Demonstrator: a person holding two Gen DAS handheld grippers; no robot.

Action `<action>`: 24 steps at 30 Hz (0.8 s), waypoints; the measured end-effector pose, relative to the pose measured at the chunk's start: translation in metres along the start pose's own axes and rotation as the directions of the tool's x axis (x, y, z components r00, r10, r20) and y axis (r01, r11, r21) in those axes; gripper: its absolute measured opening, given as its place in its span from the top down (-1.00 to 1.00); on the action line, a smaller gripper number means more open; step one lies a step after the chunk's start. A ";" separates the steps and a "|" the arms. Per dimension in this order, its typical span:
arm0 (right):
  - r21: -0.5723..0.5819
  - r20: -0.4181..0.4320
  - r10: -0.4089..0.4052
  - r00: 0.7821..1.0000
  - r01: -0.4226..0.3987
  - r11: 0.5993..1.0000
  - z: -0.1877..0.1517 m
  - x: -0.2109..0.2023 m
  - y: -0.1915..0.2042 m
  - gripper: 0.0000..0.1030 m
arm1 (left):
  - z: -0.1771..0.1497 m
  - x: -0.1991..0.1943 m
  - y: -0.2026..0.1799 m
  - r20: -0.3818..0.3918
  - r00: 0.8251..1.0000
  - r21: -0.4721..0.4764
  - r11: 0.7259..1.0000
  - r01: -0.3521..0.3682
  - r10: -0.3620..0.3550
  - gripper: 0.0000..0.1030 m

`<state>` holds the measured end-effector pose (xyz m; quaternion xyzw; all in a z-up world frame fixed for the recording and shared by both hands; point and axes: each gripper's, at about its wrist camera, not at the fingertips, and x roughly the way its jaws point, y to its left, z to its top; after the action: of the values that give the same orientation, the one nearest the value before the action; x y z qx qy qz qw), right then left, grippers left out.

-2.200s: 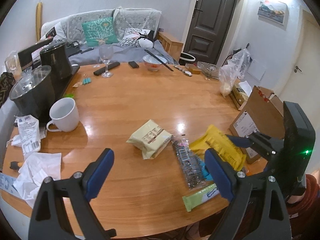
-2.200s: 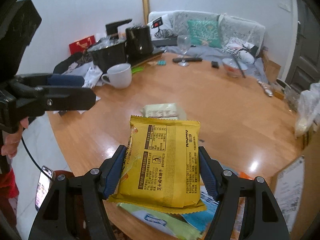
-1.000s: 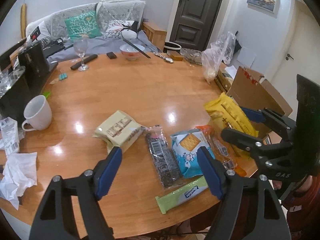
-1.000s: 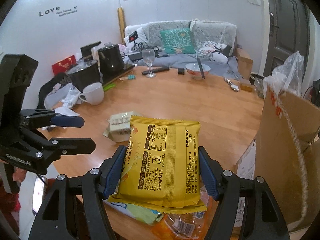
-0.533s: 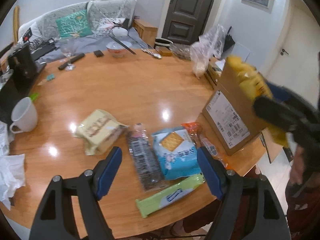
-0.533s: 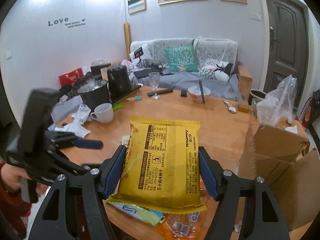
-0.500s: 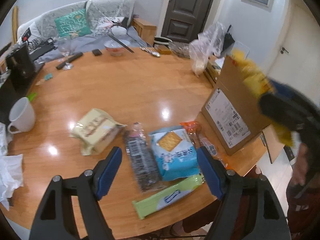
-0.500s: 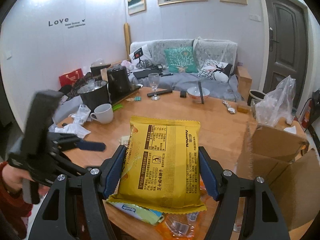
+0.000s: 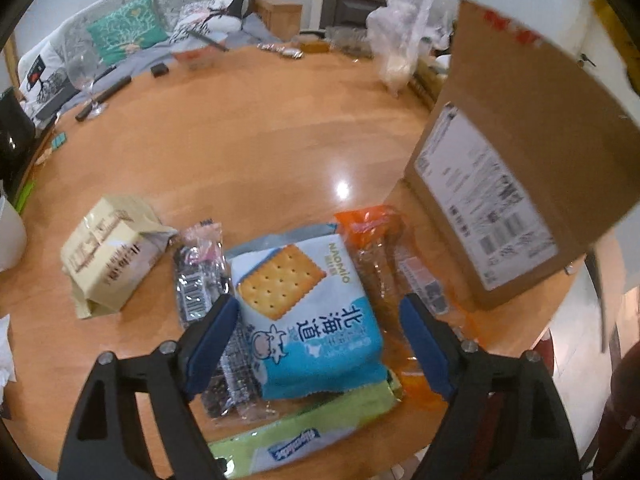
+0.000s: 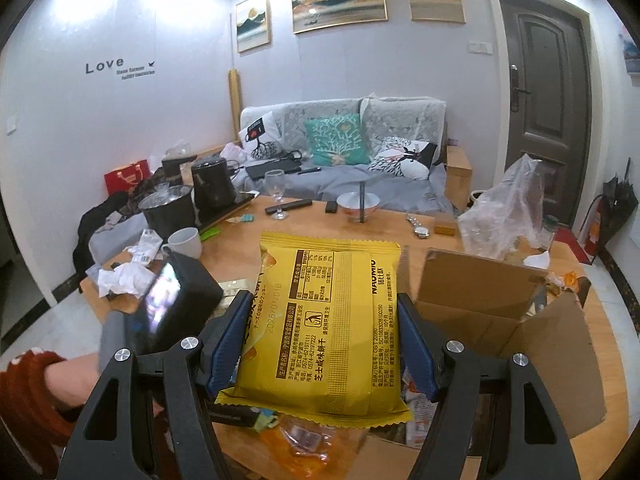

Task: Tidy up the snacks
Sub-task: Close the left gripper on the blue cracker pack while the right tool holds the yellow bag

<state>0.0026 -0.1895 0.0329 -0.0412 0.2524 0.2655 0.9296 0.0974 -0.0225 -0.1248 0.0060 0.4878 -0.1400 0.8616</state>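
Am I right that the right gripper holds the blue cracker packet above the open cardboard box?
Not quite: the right gripper holds the yellow snack packet, as the right wrist view shows. The blue cracker packet lies on the table. The cardboard box is open.

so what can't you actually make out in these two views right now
- Inside of the cardboard box: right wrist view, hidden by its flaps and the yellow packet.
- Green packet: left wrist view, its near end cut off by the left gripper, whose jaws are opening.
- Orange packet: partly under the blue cracker packet.
- Far clutter: blurred.
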 end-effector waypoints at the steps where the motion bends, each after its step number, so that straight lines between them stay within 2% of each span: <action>1: 0.000 -0.001 0.001 1.000 -0.001 1.000 -0.001 0.000 -0.002 -0.30 | 0.000 0.003 0.001 -0.006 1.000 -0.007 1.000 -0.001 0.001 -0.57; 6: 0.010 -0.002 0.006 1.000 -0.006 1.000 -0.004 0.002 -0.009 -0.30 | 0.003 0.010 0.001 -0.008 0.999 -0.007 0.999 -0.033 0.033 -0.53; 8: 0.011 -0.003 0.009 1.000 -0.009 1.000 -0.005 0.002 -0.010 -0.30 | 0.004 0.013 0.002 -0.010 0.999 -0.016 0.999 -0.043 0.043 -0.40; 24: -0.016 -0.016 0.009 1.000 -0.009 1.000 -0.007 0.010 -0.002 -0.30 | 0.004 0.015 0.010 -0.009 0.999 -0.028 0.999 -0.032 0.032 -0.34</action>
<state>0.0077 -0.1877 0.0218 -0.0494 0.2579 0.2713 0.9260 0.1107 -0.0174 -0.1366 0.0021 0.4933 -0.1193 0.8616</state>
